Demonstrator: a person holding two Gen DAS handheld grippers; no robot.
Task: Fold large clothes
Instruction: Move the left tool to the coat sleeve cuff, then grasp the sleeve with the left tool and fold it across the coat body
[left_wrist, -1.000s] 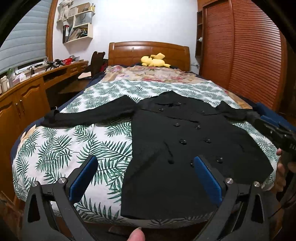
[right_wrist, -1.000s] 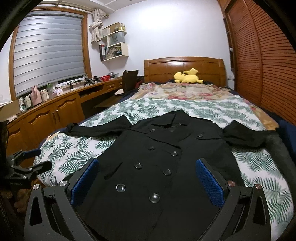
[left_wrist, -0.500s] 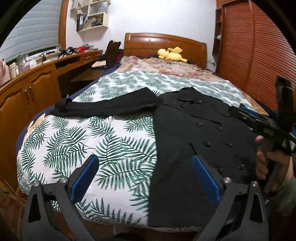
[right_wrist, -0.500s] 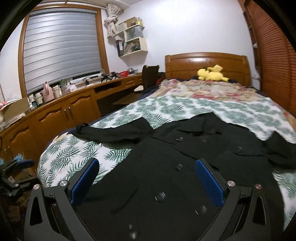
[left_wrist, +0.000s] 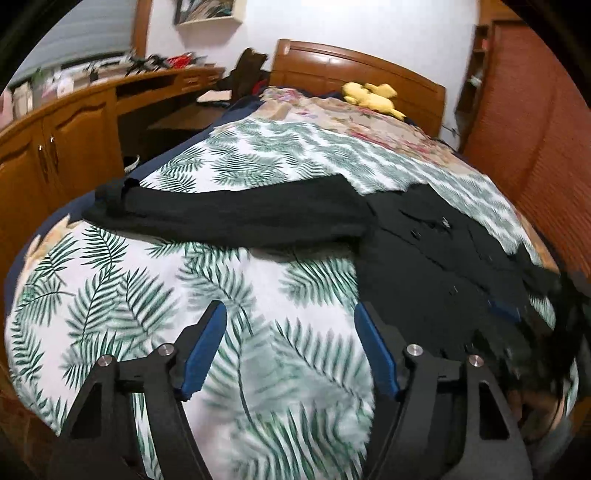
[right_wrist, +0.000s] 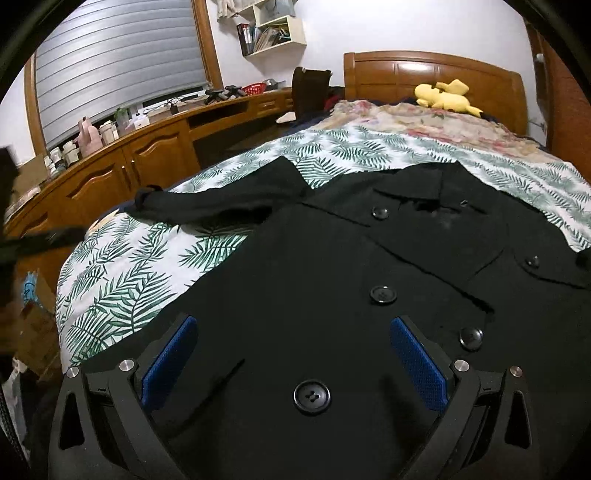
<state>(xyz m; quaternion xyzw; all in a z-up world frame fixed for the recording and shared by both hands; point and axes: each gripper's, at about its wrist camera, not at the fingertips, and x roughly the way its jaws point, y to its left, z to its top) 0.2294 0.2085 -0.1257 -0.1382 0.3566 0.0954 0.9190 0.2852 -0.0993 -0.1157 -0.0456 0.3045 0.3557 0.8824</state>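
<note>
Nothing was folded yet: the black coat (right_wrist: 332, 266) lay flat on the bed (left_wrist: 221, 288), sleeve (left_wrist: 236, 218) outstretched. The left gripper (left_wrist: 290, 347) was closing on nothing (over bare bedspread); the right gripper (right_wrist: 291, 354) hovered agape above the coat.

yellow plush (right_wrist: 445, 95), wood headbd (right_wrist: 432, 75), bookshelf (right_wrist: 273, 31)

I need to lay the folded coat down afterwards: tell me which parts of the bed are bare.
Free: the palm-print cover below the coat's outstretched sleeve, left of the coat body; also the band between the collar and the floral blanket. Crowded: the headboard end, where the yellow plush toy lies.
</note>
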